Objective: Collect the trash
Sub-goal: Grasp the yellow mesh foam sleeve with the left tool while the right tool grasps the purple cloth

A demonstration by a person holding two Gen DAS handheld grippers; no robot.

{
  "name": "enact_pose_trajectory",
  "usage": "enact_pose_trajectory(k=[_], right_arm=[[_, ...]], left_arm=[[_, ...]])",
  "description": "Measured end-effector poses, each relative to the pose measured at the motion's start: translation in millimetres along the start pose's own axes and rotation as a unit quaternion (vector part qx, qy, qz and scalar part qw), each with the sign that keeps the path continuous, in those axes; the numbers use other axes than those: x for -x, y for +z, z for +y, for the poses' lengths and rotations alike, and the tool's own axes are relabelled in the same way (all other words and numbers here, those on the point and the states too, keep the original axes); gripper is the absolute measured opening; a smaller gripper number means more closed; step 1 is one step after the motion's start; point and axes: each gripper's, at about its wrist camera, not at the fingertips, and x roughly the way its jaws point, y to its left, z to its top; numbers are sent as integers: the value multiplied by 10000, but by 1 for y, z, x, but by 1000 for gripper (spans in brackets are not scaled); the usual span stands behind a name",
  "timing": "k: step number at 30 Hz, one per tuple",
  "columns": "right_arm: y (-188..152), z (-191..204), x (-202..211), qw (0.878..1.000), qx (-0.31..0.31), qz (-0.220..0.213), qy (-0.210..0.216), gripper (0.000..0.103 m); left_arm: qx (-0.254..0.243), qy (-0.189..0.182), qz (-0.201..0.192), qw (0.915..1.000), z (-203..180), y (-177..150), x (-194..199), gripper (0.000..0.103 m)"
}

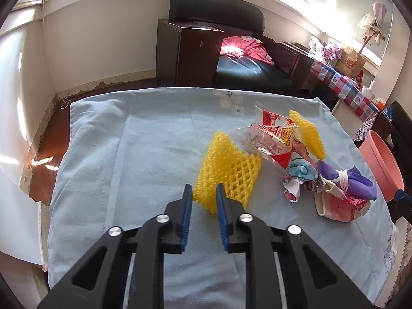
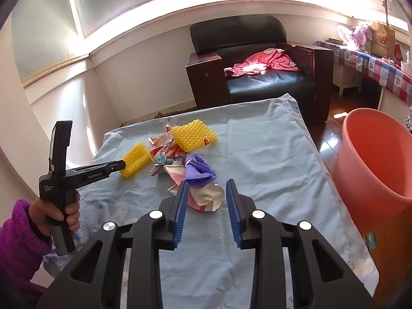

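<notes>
A pile of trash lies on the light blue cloth-covered table (image 1: pixel 154 139). A yellow foam net (image 1: pixel 226 175) lies nearest my left gripper (image 1: pixel 204 193), whose jaws are open with the net's near edge between them; it also shows in the right wrist view (image 2: pixel 134 161). A second yellow foam net (image 1: pixel 307 134) (image 2: pixel 193 135), a clear red-printed wrapper (image 1: pixel 270 139), a purple cloth (image 1: pixel 358 185) (image 2: pixel 199 171) and crumpled printed scraps (image 2: pixel 206 195) lie beside it. My right gripper (image 2: pixel 207 193) is open around the near scraps.
A salmon-pink bucket (image 2: pixel 373 159) stands right of the table, also in the left wrist view (image 1: pixel 381 164). A black armchair (image 2: pixel 257 59) with pink clothes stands behind. A side table with a checked cloth (image 2: pixel 373 64) is at the far right.
</notes>
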Motion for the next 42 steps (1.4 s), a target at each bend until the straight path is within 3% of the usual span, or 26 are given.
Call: enact_pose_trajectory(k=[4, 18, 25, 30, 34, 42], right_arm=[[5, 7, -9, 9999, 73, 114, 85, 31], [34, -9, -46, 9989, -254, 334, 201, 31], [27, -20, -76, 9922, -612, 929, 555, 31], [21, -13, -69, 9931, -404, 874, 674, 30], [19, -11, -59, 9946, -288, 741, 659, 19], [24, -7, -31, 9970, -195, 361, 661, 17]], left_arm=[[47, -70, -88, 9999, 0, -4, 9, 8], [150, -184, -488, 9985, 5, -19, 68, 8], [172, -210, -503, 9984, 4, -28, 90, 8], [191, -205, -491, 9984, 2, -32, 100, 8], [201, -226, -593, 9978, 0, -32, 110, 8], [157, -316, -894, 9954, -3, -24, 133, 8]])
